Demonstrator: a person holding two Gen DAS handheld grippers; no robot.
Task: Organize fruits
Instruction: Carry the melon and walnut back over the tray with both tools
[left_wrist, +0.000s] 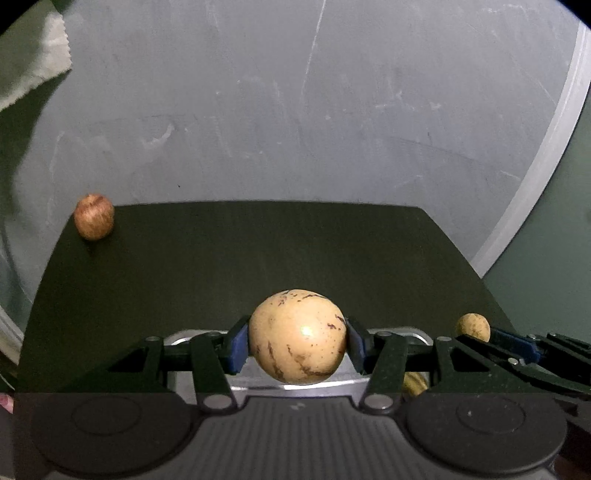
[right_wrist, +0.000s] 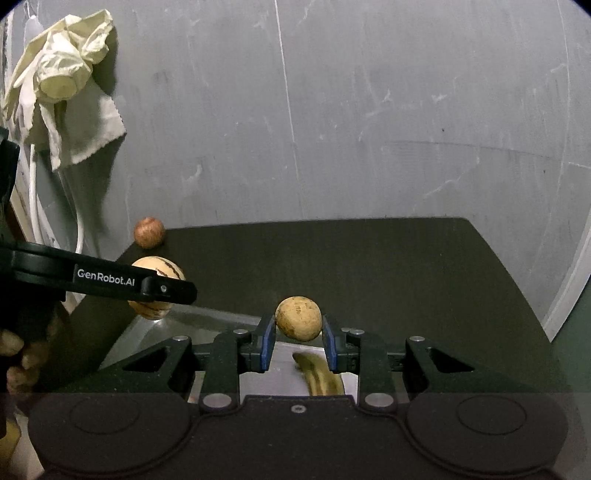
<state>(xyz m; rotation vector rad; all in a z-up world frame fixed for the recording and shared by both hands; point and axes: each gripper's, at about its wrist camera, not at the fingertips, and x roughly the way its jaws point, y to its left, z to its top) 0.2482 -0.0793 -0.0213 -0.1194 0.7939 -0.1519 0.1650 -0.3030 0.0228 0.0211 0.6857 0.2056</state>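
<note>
A: Left tongs (left_wrist: 297, 341) clamp the big streaked fruit (left_wrist: 297, 336); right tongs (right_wrist: 299, 338) pinch the small round one (right_wrist: 299, 318), both above the metal tray (right_wrist: 177, 325).

B: Lower gently beside the banana (right_wrist: 321, 378); release slowly so neither rolls. The apple (right_wrist: 149, 232) waits on the table (right_wrist: 369, 266).

— What's behind the work area?

— I see a grey wall (right_wrist: 369, 110), scuffed, with pale scratches and streaks. The dark desk (left_wrist: 258, 251) butts right up to it.

— Anything on the wall?

— Upper left, crumpled pale gloves (right_wrist: 62, 66) hang over a white cloth (right_wrist: 99, 129); white cables (right_wrist: 35, 206) drop below them. On the right I get a pale trim strip (left_wrist: 546, 155), then a greenish surface (left_wrist: 554, 258) beyond. Light is dim.
</note>
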